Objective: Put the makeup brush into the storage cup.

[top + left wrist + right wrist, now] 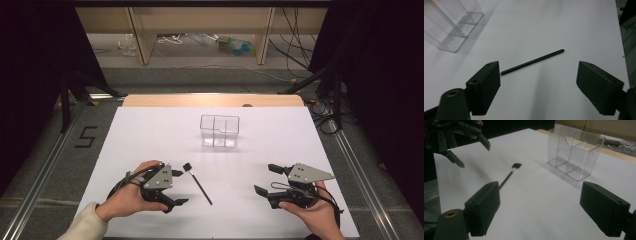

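Note:
A thin black brush (198, 183) lies flat on the white table sheet (150, 135), its square head (187, 167) toward the far side. My left gripper (183, 187) is open just left of the brush, held in a hand. In the left gripper view the brush handle (534, 60) runs from behind the left jaw toward the upper right, ahead of the open left gripper (537, 75). My right gripper (263, 178) is open at the near right, apart from everything. From the right gripper (539, 192) I see the brush (509, 176) and the left gripper (474, 155) beyond it.
A clear plastic box (220, 131) with compartments stands upright at the middle of the sheet, also in the left gripper view (451, 22) and the right gripper view (574, 150). Wooden table edge (212, 100) at the back; cables and stands on the floor beyond.

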Demonstrator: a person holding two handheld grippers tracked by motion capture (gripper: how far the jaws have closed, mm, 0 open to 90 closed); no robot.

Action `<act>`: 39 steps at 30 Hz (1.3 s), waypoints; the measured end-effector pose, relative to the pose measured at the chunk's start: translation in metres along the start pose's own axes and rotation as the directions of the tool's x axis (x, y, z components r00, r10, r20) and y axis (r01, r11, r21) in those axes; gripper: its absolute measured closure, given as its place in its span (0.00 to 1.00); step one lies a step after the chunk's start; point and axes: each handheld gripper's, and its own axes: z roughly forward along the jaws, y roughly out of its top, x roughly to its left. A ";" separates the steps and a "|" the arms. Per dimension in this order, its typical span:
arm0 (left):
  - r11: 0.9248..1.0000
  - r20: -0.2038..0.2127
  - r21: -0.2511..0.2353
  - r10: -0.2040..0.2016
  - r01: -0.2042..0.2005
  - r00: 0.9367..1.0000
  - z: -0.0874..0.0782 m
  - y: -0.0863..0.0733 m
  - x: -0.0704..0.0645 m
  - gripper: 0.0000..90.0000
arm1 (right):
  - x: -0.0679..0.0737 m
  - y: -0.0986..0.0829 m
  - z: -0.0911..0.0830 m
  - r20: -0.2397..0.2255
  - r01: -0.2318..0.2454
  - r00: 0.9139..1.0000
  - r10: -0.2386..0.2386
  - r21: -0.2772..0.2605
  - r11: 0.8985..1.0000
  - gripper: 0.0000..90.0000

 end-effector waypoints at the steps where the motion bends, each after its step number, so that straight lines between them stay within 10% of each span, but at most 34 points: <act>1: 1.000 0.008 0.013 0.008 -0.008 1.000 0.003 0.002 0.002 0.24 | 0.000 0.000 0.001 -0.006 -0.001 1.000 0.001 -0.002 1.000 0.20; 8: 0.983 0.069 0.130 0.121 -0.129 0.990 0.024 0.014 0.022 0.28 | 0.000 -0.001 0.001 -0.006 0.001 1.000 -0.001 0.004 1.000 0.20; 22: 0.980 0.190 0.176 0.058 -0.092 0.980 0.063 0.018 0.045 0.28 | -0.001 -0.002 0.003 -0.011 0.002 1.000 -0.002 0.017 1.000 0.20; 39: 0.948 0.278 0.271 0.089 -0.167 0.956 0.081 0.023 0.054 0.29 | -0.001 -0.002 0.004 -0.009 0.004 1.000 -0.004 0.023 1.000 0.21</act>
